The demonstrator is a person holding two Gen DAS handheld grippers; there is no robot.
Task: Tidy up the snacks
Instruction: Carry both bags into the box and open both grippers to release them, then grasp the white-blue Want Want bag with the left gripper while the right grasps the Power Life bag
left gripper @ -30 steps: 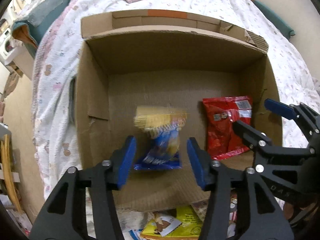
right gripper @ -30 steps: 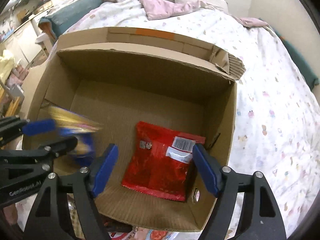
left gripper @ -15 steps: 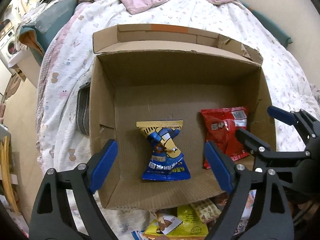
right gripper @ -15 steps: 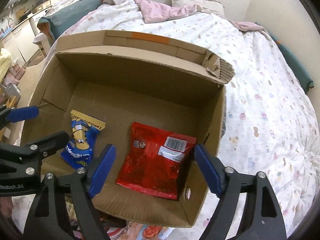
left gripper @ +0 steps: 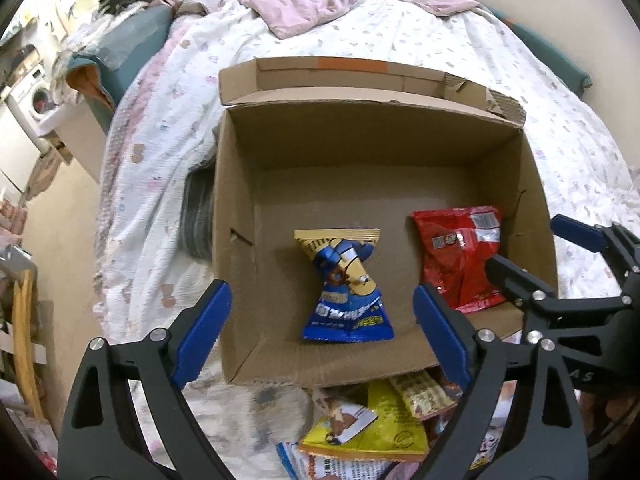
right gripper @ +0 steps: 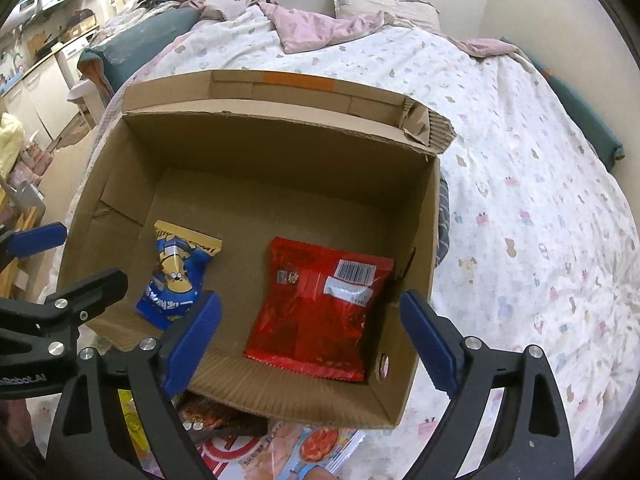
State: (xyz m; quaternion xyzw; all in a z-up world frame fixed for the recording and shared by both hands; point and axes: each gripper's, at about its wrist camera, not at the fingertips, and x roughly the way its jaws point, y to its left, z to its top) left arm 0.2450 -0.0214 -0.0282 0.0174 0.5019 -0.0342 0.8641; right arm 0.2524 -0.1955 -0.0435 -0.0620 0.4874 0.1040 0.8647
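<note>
A: So, blue snack bag (left gripper: 346,286) lies flat on the floor of the cardboard box (left gripper: 236,208), near the box's front wall, left of centre. Red snack bag (left gripper: 460,256) lies flat beside it, against the box's right wall. The two are apart, not touching.

B: Risks?

A: Loose snack pile (left gripper: 372,424) sits on the bed just outside the box's front wall. I'd guess the next grab comes from there. The packets overlap, so a pinch could lift two at once or catch only a film corner and slip. Soft bedding (right gripper: 520,160) under the box means a bump on the front wall could tip or shift it.

B: Anything else?

A: Bags are puffy. A hard squeeze could crush the contents.

B: Jaws?

A: Left gripper (left gripper: 320,334): spread wide, nothing between the pads, hanging over the box's front edge, touching nothing that I can see. Right gripper (right gripper: 308,340): also wide apart, empty, over the box's front-right corner with the red bag framed between its fingers but clearly below them, no contact.
</note>
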